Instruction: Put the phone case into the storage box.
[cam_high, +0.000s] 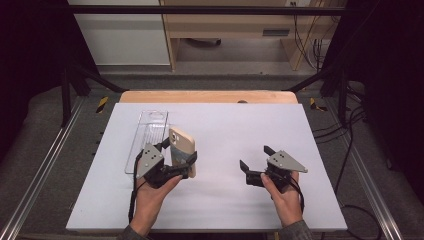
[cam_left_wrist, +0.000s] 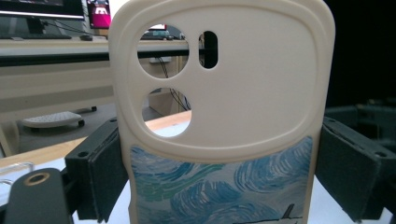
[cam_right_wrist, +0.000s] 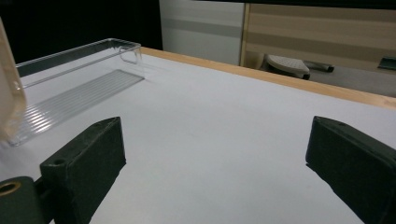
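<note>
A cream phone case (cam_high: 180, 142) with a blue swirl painting on its lower part stands upright between the jaws of my left gripper (cam_high: 180, 156), which is shut on its two long sides. In the left gripper view the case (cam_left_wrist: 224, 93) shows its camera cut-outs, and both pads (cam_left_wrist: 105, 172) press against its edges. My right gripper (cam_high: 255, 157) hovers low over the white board to the right, open, with nothing between its jaws. In the right gripper view my right gripper (cam_right_wrist: 215, 163) points across the bare board, and the case's edge (cam_right_wrist: 7, 93) sits at the far left.
A clear plastic tray (cam_high: 150, 132) lies on the white board (cam_high: 225, 125) just behind the left gripper; it also appears in the right gripper view (cam_right_wrist: 70, 98). A wooden edge (cam_high: 207, 96) runs along the far side of the board. Metal rails flank the table.
</note>
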